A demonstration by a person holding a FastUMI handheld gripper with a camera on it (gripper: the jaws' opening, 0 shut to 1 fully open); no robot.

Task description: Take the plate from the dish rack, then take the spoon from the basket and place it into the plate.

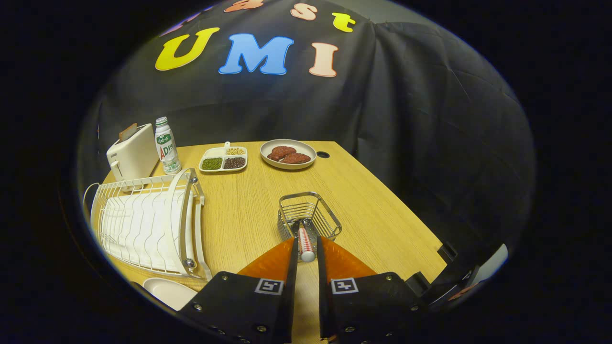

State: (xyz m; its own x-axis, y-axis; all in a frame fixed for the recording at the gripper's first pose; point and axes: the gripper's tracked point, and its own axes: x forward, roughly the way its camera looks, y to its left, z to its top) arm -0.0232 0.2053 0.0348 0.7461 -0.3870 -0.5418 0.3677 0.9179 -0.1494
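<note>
In the gripper view, the claw is closing narrowly around the spoon, whose slim red-and-white handle is pointing back from the square wire basket on the wood-grain desk, while the round pale plate is lying beside the white wire dish rack.

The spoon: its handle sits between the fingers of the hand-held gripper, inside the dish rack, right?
Wrong place. In the gripper view the spoon stands in the wire basket, not the dish rack. Its handle does sit between the fingers of the hand-held gripper.
</note>
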